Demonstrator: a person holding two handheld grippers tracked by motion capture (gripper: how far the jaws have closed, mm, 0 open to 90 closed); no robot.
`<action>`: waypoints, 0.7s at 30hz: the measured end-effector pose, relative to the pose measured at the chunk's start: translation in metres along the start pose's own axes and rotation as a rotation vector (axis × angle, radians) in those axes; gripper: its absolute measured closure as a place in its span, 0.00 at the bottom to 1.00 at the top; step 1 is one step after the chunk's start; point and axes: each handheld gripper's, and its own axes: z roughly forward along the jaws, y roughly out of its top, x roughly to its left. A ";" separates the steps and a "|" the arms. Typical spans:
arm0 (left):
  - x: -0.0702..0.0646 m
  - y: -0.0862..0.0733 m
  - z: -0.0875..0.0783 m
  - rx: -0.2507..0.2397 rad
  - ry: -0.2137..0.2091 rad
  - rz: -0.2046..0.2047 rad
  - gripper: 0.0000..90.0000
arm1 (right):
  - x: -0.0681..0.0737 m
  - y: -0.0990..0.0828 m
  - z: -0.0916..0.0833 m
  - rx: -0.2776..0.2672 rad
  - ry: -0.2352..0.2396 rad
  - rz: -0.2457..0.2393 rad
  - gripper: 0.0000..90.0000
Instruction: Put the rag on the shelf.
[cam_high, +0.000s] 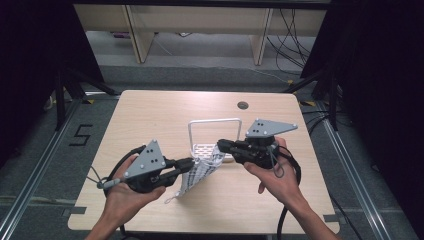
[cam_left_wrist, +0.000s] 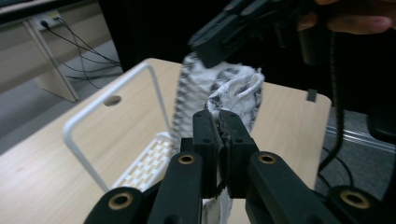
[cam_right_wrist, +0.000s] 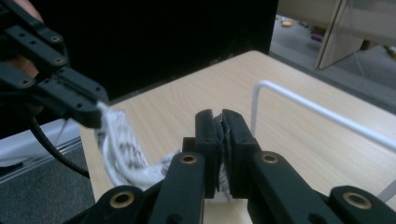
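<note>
A white cloth with a dark check pattern (cam_high: 200, 172) hangs above the middle of the table, stretched between both grippers. My left gripper (cam_high: 192, 162) is shut on its left edge; in the left gripper view the jaws (cam_left_wrist: 217, 116) pinch bunched fabric (cam_left_wrist: 233, 88). My right gripper (cam_high: 220, 145) is shut on the cloth's upper right corner, the fabric (cam_right_wrist: 122, 149) trailing off to the left in the right gripper view, where its jaws (cam_right_wrist: 218, 116) are pressed together. A white wire rack (cam_high: 215, 121) with a slatted base (cam_high: 204, 148) stands just behind the cloth.
The light wooden table (cam_high: 150, 115) has a round cable hole (cam_high: 242, 105) at the back right. Black frame legs (cam_high: 62, 85) flank the table on both sides. Wooden furniture legs (cam_high: 140, 35) and cables (cam_high: 290, 35) lie beyond the far edge.
</note>
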 end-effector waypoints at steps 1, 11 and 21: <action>0.000 0.000 0.000 0.000 0.000 0.000 0.95 | 0.000 0.000 0.000 0.000 0.000 0.000 0.96; 0.019 0.027 0.001 -0.059 0.039 -0.009 0.95 | -0.001 0.021 -0.026 -0.054 -0.027 -0.021 0.96; 0.038 0.051 0.020 -0.086 0.069 -0.004 0.95 | -0.010 0.029 -0.040 -0.092 -0.089 -0.054 0.96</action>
